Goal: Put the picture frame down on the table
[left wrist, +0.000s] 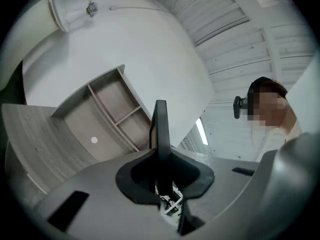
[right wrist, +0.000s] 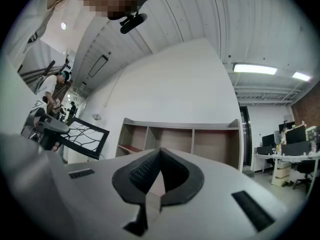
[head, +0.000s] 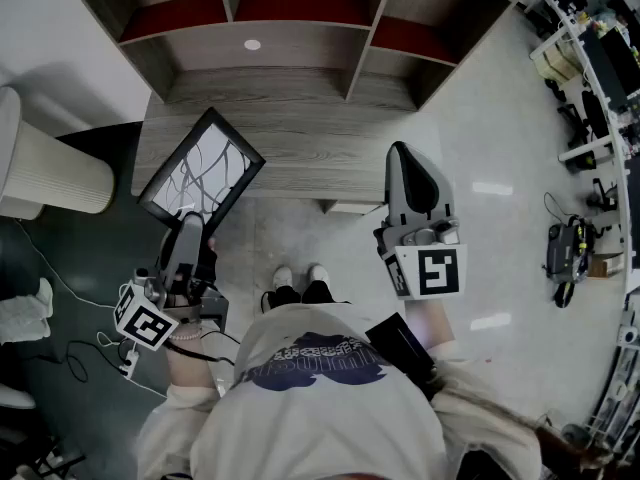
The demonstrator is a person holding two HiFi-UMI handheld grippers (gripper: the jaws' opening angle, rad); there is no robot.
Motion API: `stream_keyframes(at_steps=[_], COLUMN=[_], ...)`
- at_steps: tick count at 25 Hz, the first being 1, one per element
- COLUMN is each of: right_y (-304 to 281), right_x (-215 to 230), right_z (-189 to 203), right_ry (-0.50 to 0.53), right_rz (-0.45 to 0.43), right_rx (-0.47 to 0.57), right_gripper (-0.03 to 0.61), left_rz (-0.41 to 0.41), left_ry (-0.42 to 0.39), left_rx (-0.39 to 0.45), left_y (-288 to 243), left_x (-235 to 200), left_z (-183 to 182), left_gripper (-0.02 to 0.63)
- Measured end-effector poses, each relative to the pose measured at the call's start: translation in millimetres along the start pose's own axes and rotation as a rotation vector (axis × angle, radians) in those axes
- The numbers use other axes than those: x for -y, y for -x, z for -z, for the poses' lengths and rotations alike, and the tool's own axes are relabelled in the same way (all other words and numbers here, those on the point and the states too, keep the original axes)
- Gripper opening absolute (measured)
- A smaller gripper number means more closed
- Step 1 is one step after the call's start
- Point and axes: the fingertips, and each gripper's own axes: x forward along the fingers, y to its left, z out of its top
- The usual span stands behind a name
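Observation:
A black picture frame point(head: 202, 169) with a white branch-pattern picture hangs tilted over the left front edge of the grey wood table point(head: 300, 138). My left gripper point(head: 187, 230) is shut on its lower corner. In the left gripper view the frame point(left wrist: 160, 129) shows edge-on, standing straight up out of the closed jaws. The right gripper point(head: 405, 163) hovers over the table's right front part, shut with nothing between its jaws. From the right gripper view the frame point(right wrist: 82, 137) appears at the left, held up in the air.
Open shelf compartments point(head: 290, 18) rise at the table's back, with a small white disc point(head: 252, 44) on one shelf. A white ribbed cylinder point(head: 45, 168) stands left of the table. Cables lie on the dark floor at left. Desks and equipment point(head: 590, 78) line the right side.

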Motion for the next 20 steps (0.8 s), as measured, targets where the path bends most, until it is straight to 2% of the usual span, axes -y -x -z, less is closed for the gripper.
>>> stream_keyframes(at_steps=[15, 17, 20], right_y=[-3.0, -5.8, -14.2], right_x=[-5.0, -7.0, -7.7], right_z=[2.7, 5.5, 17.5], right_ry=[0.028, -0.029, -0.236], right_rz=[-0.007, -0.045, -0.137], right_rx=[-0.016, -0.022, -0.047], right_gripper=[-0.003, -0.003, -0.003], left_rz=[0.003, 0.008, 0.029], left_ry=[0.013, 0.019, 0.031], left_rx=[-0.007, -0.013, -0.041], left_y=[0.3, 0.2, 0.6], left_x=[-2.2, -2.1, -4.4], left_z=[0.7, 0.4, -1.0], left_gripper=[0.057, 0.057, 0.057])
